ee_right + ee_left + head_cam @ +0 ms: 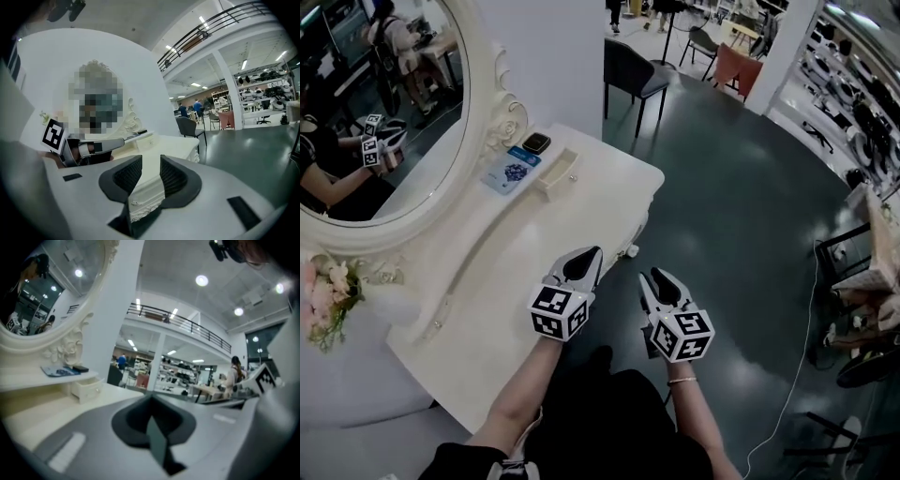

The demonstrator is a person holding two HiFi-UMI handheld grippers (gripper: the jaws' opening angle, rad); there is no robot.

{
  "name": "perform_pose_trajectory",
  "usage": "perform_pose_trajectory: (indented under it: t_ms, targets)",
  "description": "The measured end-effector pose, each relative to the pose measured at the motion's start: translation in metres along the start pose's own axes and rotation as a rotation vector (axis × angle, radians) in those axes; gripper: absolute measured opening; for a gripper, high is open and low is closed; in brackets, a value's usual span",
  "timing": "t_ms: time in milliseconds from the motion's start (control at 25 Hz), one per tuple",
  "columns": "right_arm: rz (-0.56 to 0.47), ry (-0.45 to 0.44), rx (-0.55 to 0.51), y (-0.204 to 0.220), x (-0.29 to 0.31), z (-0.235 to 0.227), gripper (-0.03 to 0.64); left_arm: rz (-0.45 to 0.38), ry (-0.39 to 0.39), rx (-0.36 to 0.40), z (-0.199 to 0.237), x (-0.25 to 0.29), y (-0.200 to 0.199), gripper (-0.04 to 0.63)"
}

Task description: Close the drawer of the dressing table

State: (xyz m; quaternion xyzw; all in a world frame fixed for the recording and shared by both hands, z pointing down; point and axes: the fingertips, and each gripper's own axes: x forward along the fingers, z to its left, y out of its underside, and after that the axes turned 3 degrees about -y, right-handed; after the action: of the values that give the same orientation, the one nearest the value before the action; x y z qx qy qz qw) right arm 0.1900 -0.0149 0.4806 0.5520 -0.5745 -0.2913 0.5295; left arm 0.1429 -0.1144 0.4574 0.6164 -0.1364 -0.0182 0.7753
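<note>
Two grippers hover at six o'clock beside the dressing table: left gripper clenched empty, right gripper released; drawer at eleven o'clock.

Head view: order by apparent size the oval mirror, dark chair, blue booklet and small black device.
Largest first:
White-framed oval mirror, partly cropped
Dark grey upholstered chair
Blue patterned booklet
Small black square device

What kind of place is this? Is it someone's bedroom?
Probably not a bedroom, more likely a big shop or showroom hall. The cream carved dressing table with its oval mirror stands on a wide dark shiny floor, with long display shelves of goods and an upstairs balcony railing beyond.
</note>
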Motion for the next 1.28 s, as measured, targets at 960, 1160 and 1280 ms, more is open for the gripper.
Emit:
perform_pose_trajectory:
  t_ms: [960,1160,1280]
  targets:
    - [0.163,-0.365,-0.16,-0.037,0.18,-0.009,0.1,-0.02,-0.354,-0.11,0.107,0.045,-0.007,0.003]
    - [0.202,-0.421,-0.192,-0.035,0.21,-0.012,0.1,-0.015,-0.424,-0.13,0.118,0.049,-0.004,0.003]
    - [0.224,-0.447,-0.211,-0.033,0.227,-0.013,0.1,-0.008,-0.459,-0.142,0.125,0.051,-0.001,0.003]
